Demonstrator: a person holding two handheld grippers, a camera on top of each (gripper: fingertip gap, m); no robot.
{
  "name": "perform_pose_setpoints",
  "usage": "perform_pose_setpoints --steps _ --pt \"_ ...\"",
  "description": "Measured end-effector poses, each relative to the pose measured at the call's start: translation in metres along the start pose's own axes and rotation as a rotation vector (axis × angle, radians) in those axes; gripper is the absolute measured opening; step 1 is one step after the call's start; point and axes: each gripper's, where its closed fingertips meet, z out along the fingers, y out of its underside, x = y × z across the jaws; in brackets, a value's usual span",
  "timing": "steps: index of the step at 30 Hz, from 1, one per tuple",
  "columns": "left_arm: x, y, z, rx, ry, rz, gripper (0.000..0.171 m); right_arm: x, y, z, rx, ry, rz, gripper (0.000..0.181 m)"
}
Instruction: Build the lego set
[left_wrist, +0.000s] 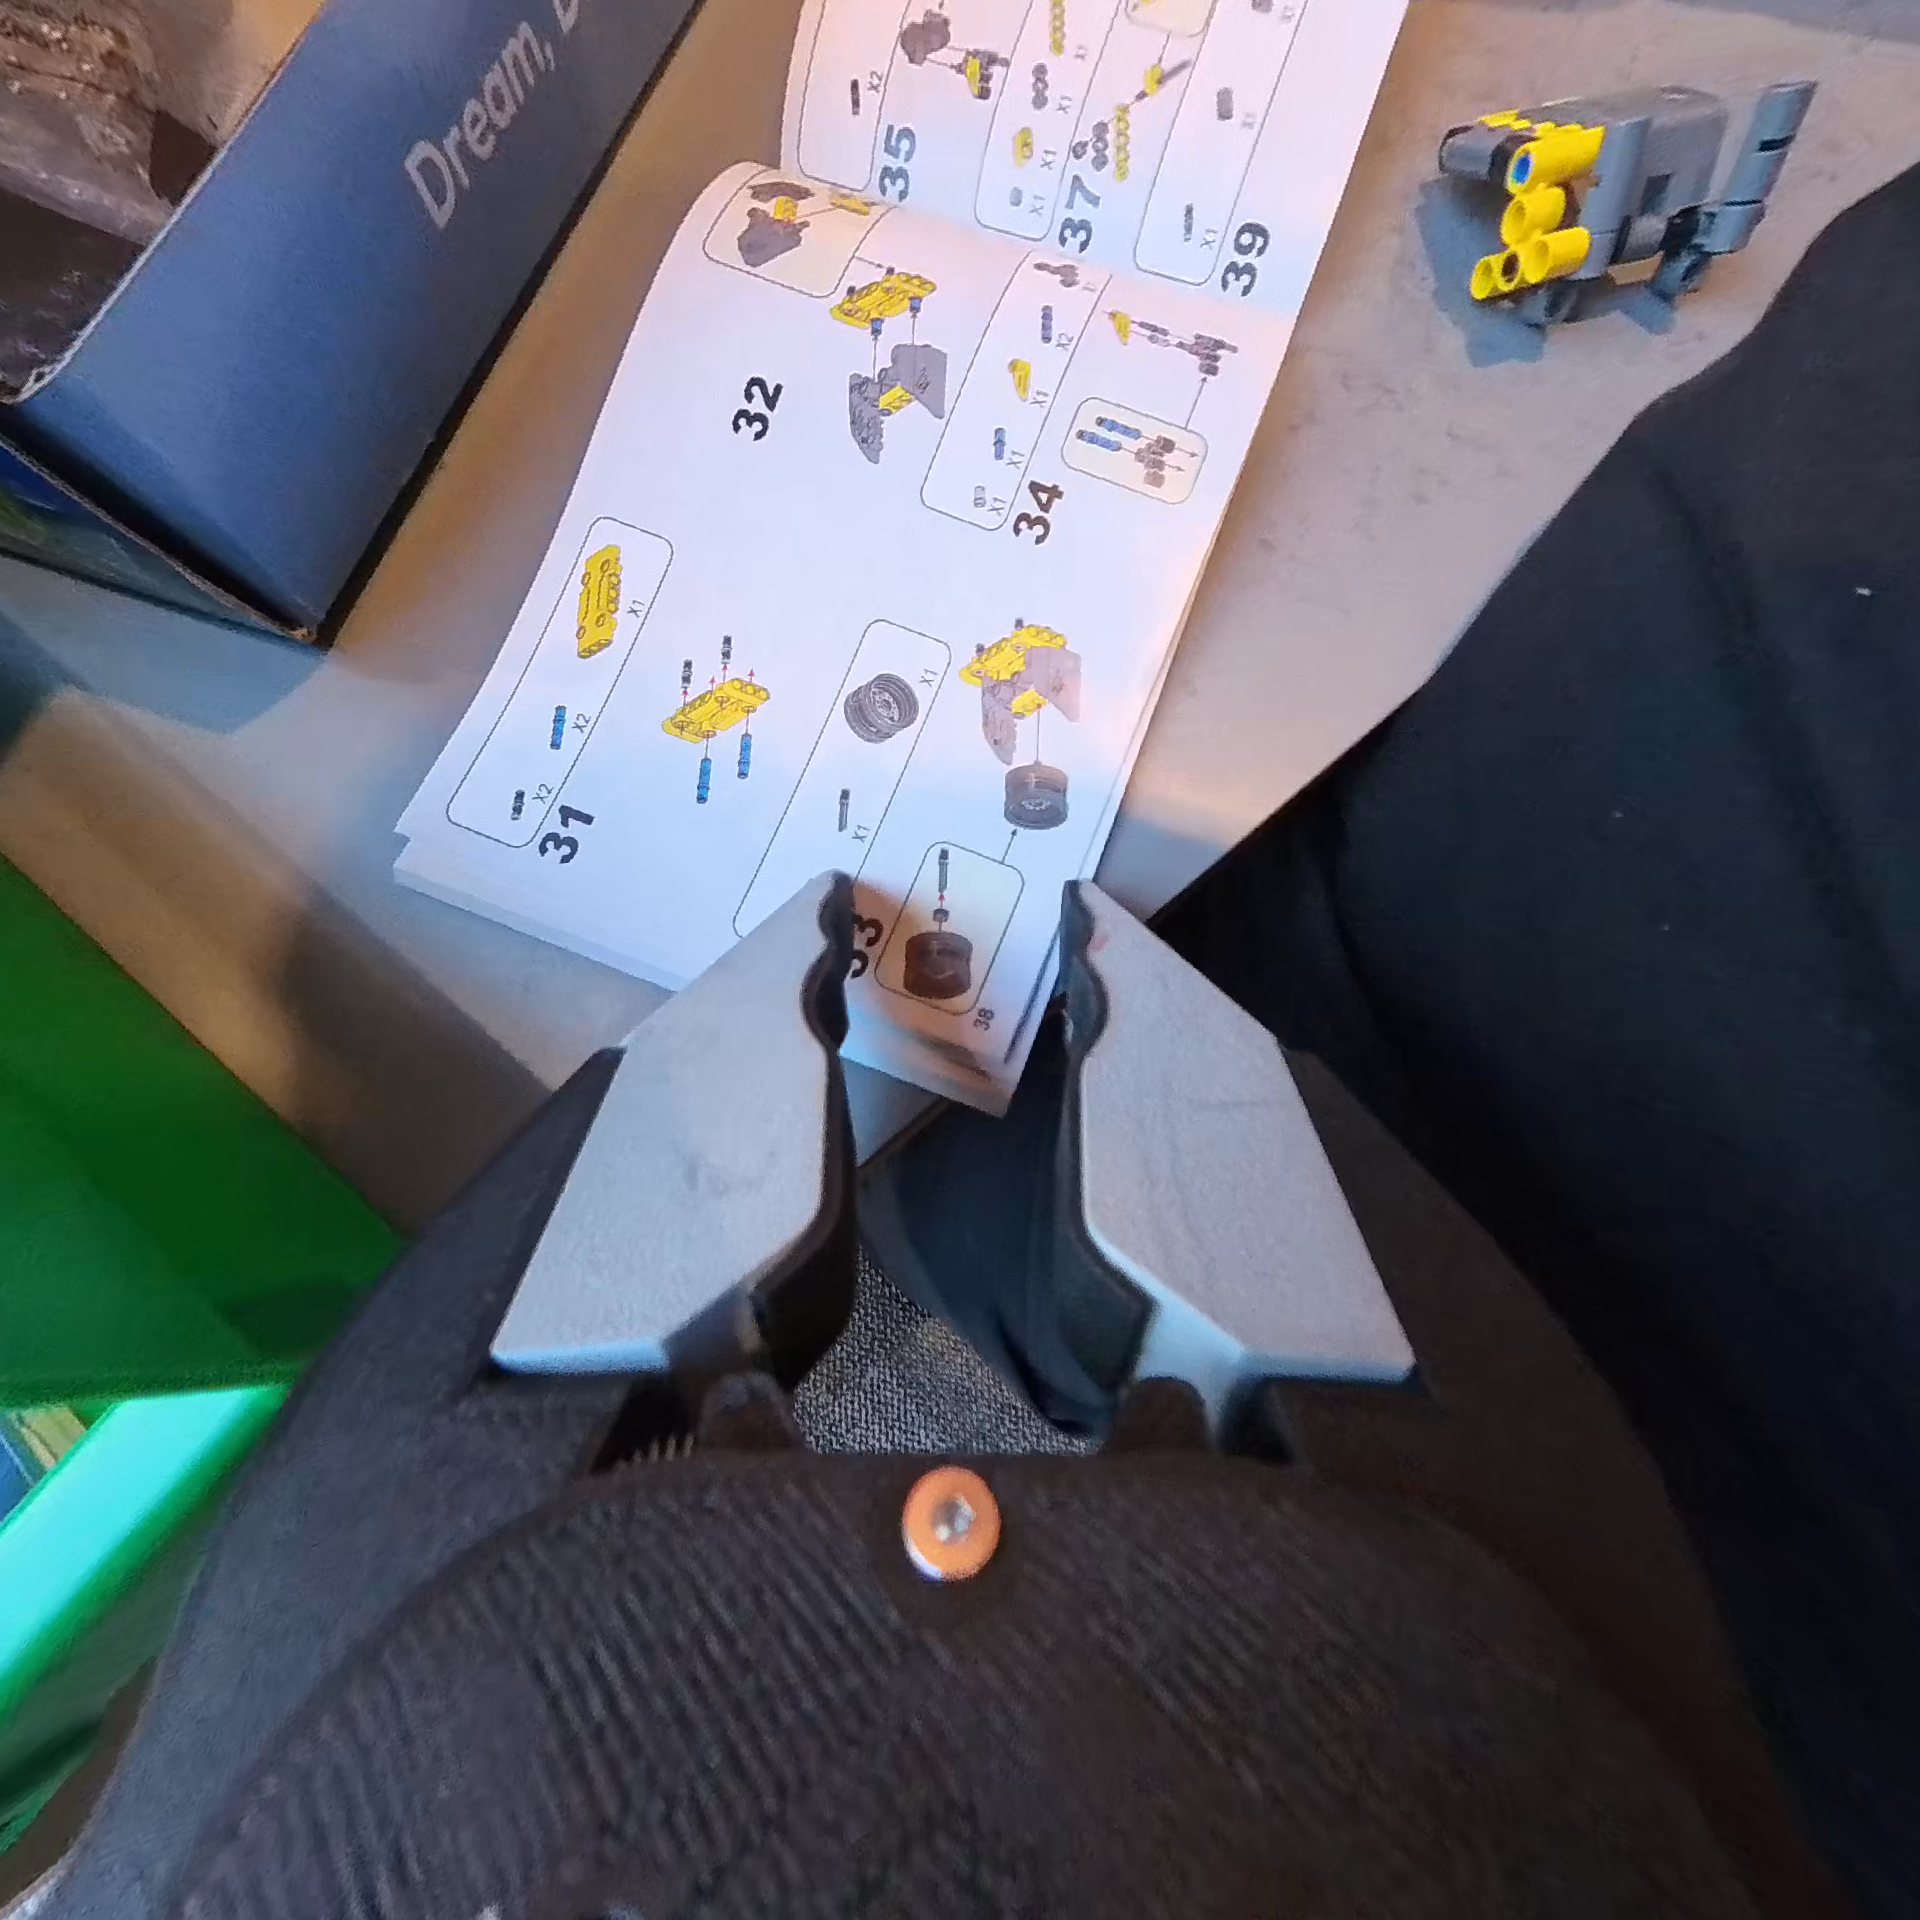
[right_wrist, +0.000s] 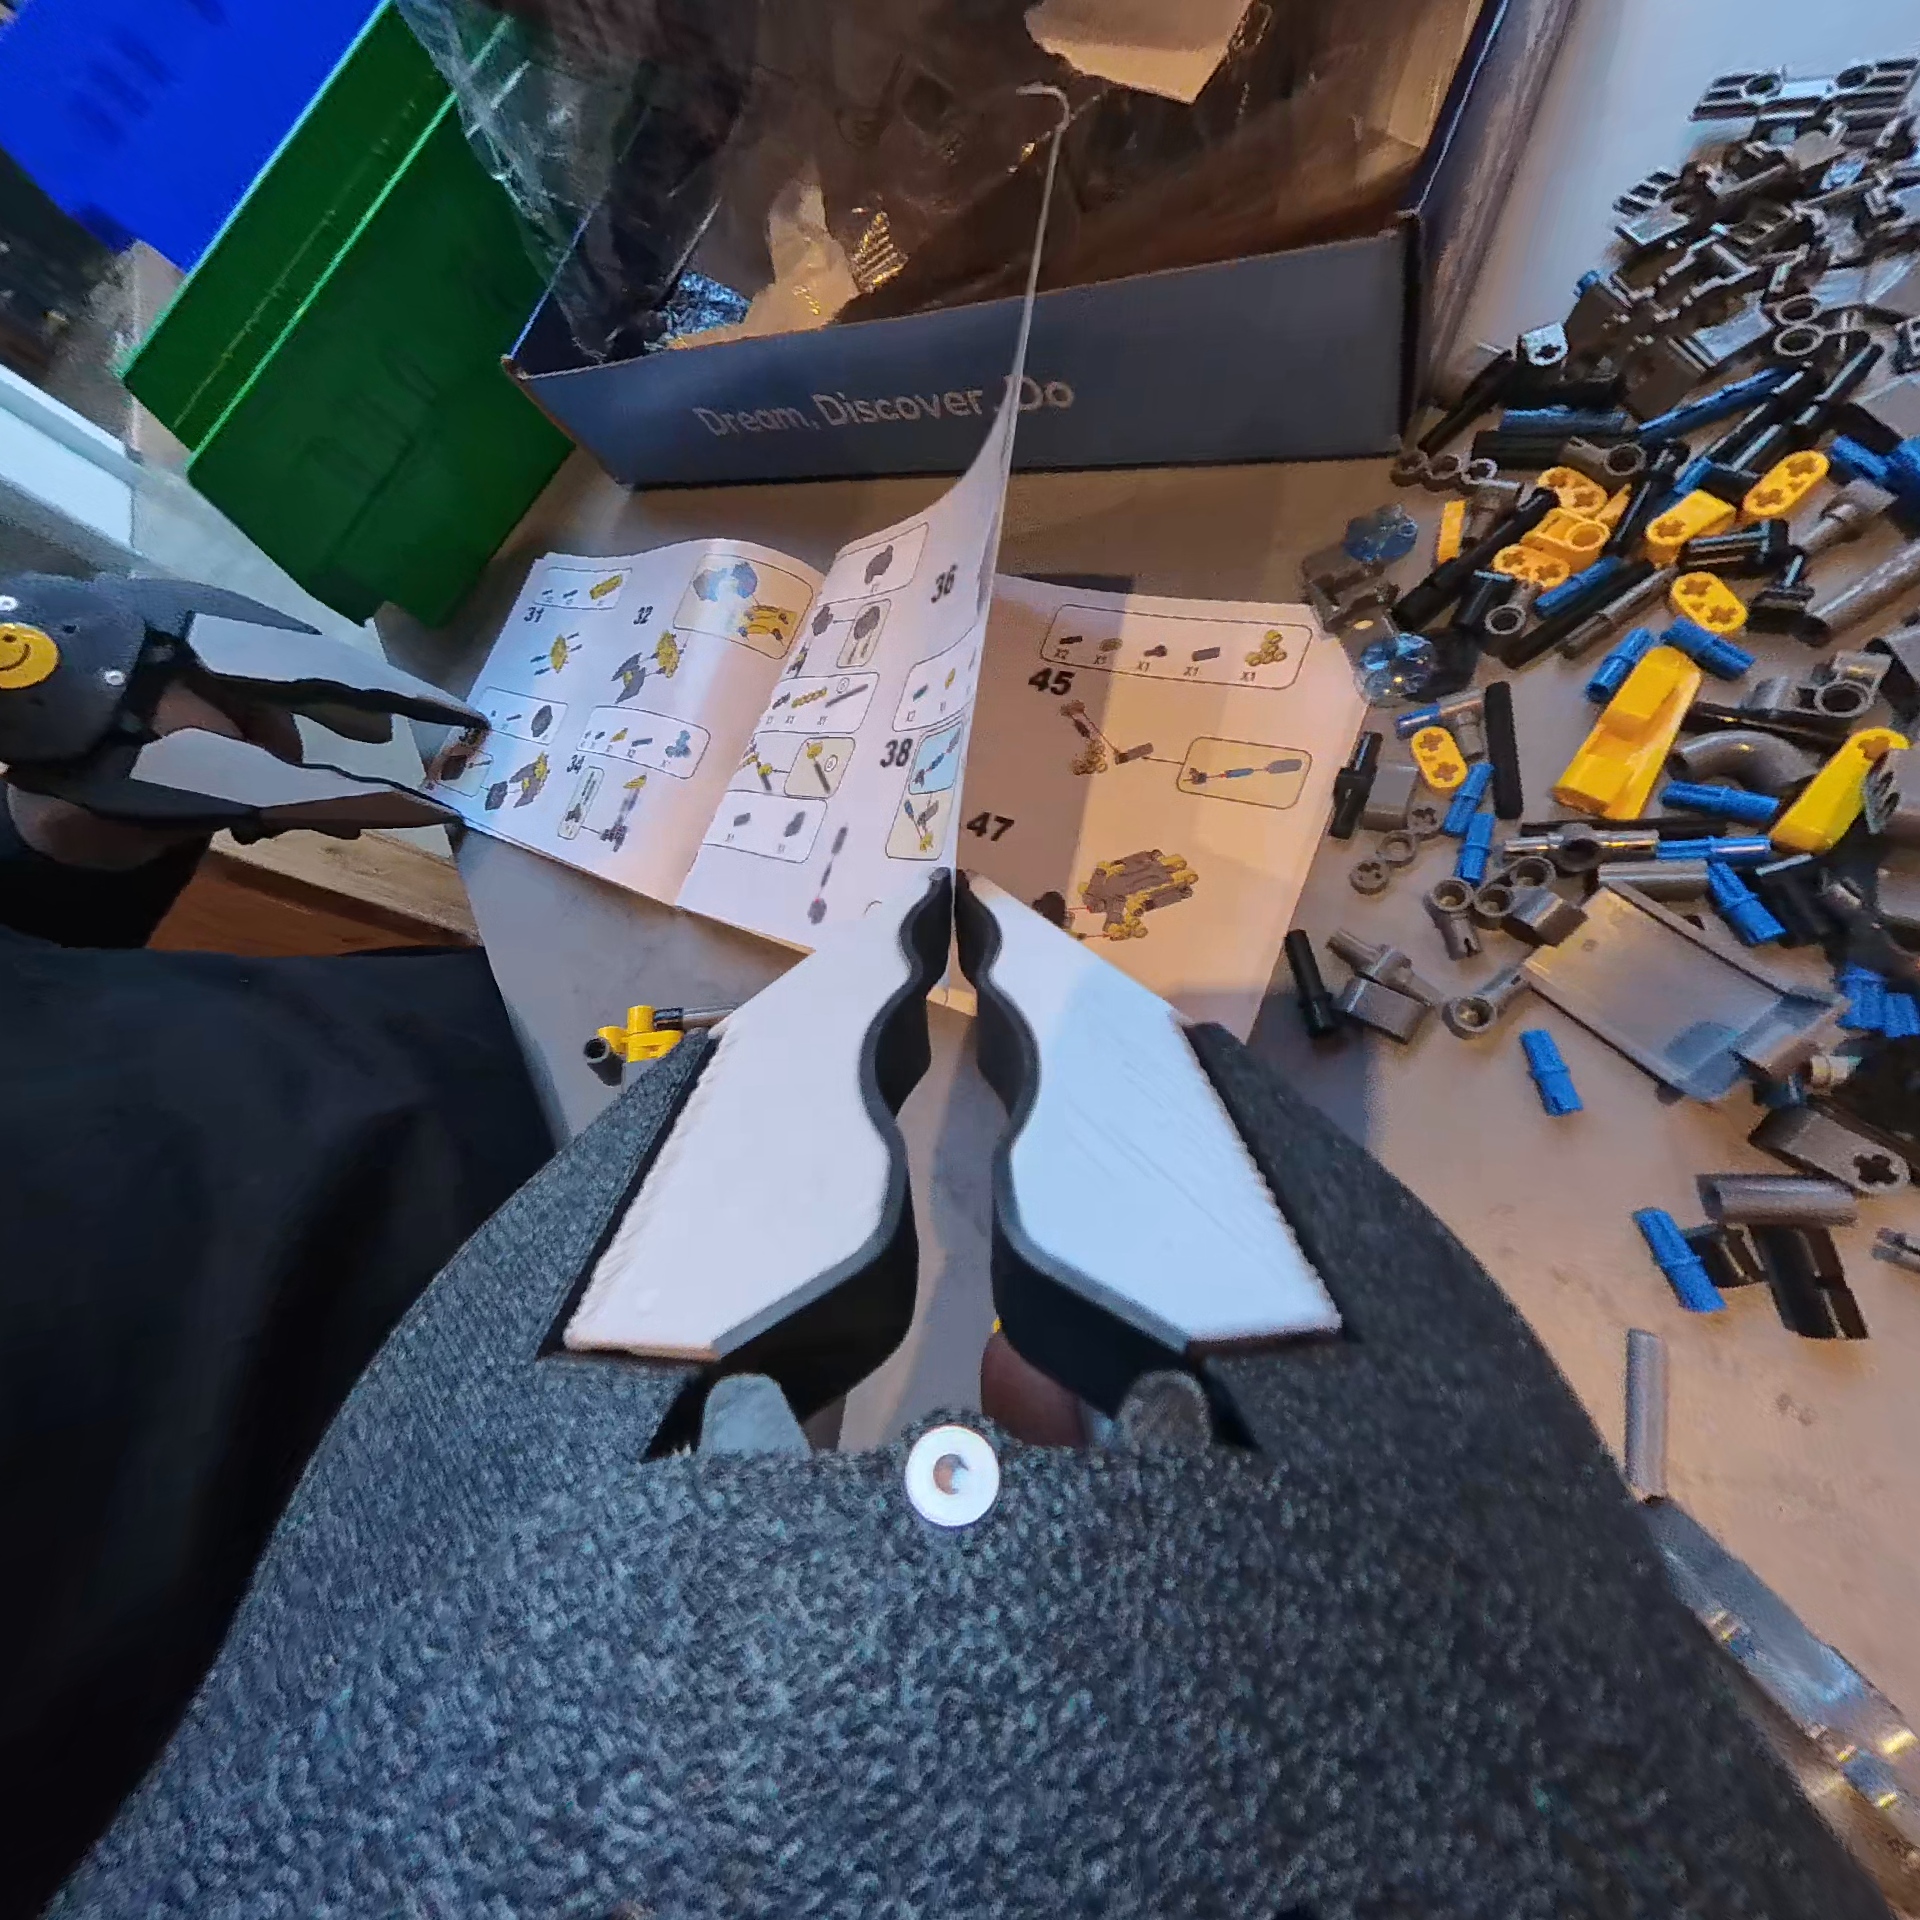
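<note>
The left gripper (left_wrist: 951, 894) stands released at the bottom centre of the left wrist view, its jaws parted over the near corner of an open instruction booklet (left_wrist: 831, 582) that lies on the grey surface (left_wrist: 1340, 499). In the right wrist view that same gripper (right_wrist: 457, 764) shows at the left edge, with its tips at the booklet's left corner; whether they press the paper is unclear.

The right gripper (right_wrist: 953, 883) is clenched on a single page (right_wrist: 935, 665) of the booklet (right_wrist: 644, 717), and the page rises upright toward the top of the frame.

A dark blue box (right_wrist: 1039, 405) sits behind the booklet, a green bin (right_wrist: 353, 353) at upper left. Loose building pieces (right_wrist: 1662, 665) crowd the right side. A small grey and yellow assembly (left_wrist: 1600, 197) rests at upper right of the left view.
</note>
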Motion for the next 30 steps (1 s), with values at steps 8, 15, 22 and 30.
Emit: perform_pose_setpoints --steps 8,15,22,30 --pt "-0.0002 -0.0002 0.0002 0.001 0.003 -0.002 0.039 0.0023 -0.0013 -0.0023 0.021 -0.024 0.052 0.001" --pt "-0.0003 -0.0004 0.0005 0.007 0.006 -0.012 0.039 0.0024 -0.0001 -0.0016 0.018 -0.027 0.059 0.001" --pt "-0.0003 -0.0004 0.0005 0.010 0.004 -0.013 0.039 0.0018 0.0002 -0.0020 0.018 -0.029 0.059 0.001" --pt "-0.0002 -0.0003 0.0005 0.015 0.005 -0.017 0.039 0.0019 0.0012 -0.0013 0.015 -0.027 0.058 0.001"
